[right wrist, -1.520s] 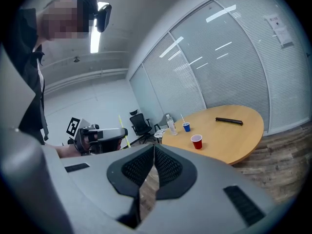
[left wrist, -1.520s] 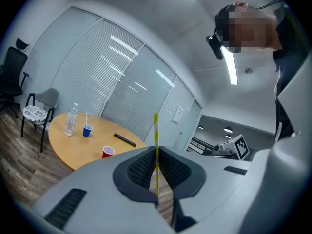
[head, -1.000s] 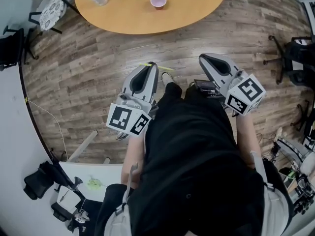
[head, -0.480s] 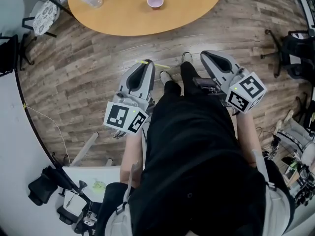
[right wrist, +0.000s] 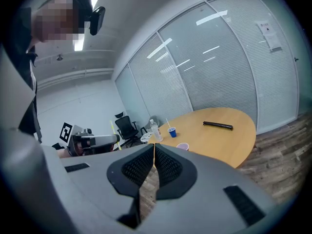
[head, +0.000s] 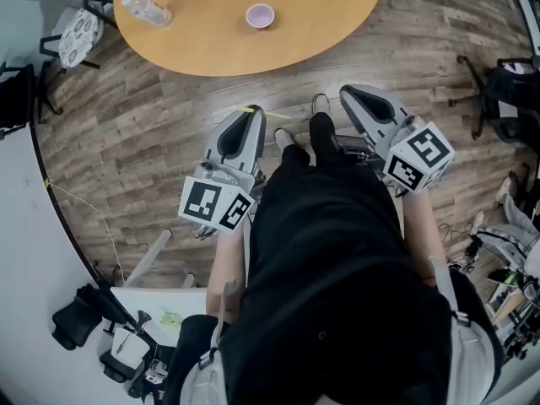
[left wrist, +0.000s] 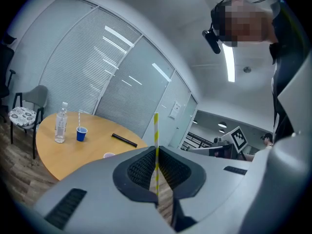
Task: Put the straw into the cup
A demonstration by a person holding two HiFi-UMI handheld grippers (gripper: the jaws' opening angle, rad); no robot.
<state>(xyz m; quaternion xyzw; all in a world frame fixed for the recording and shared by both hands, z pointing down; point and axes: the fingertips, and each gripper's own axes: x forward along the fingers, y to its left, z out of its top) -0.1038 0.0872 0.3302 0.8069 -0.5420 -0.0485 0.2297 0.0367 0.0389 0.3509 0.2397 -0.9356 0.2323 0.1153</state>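
Note:
My left gripper [head: 254,110] is shut on a yellow-and-white striped straw [left wrist: 156,130], which stands upright between its pads; in the head view the straw [head: 265,111] pokes out sideways at the tip. My right gripper [head: 345,92] is shut with nothing in it, its jaws meeting at the tips [right wrist: 154,148]. Both are held over the wooden floor, short of the round table [head: 321,24]. A small pink cup [head: 260,14] stands on the table ahead, also seen low in the left gripper view [left wrist: 109,155] and the right gripper view [right wrist: 182,146].
On the table stand a blue cup [left wrist: 81,133] holding a straw, a clear water bottle [head: 145,9] and a black bar [right wrist: 218,125]. A chair [head: 74,30] is at the table's left and office chairs [head: 506,91] at the right. My legs and shoes [head: 321,104] are between the grippers.
The table and cups have drawn closer in the head view, and the blue cup has come into sight. Both grippers moved forward with the person; the straw stays gripped.

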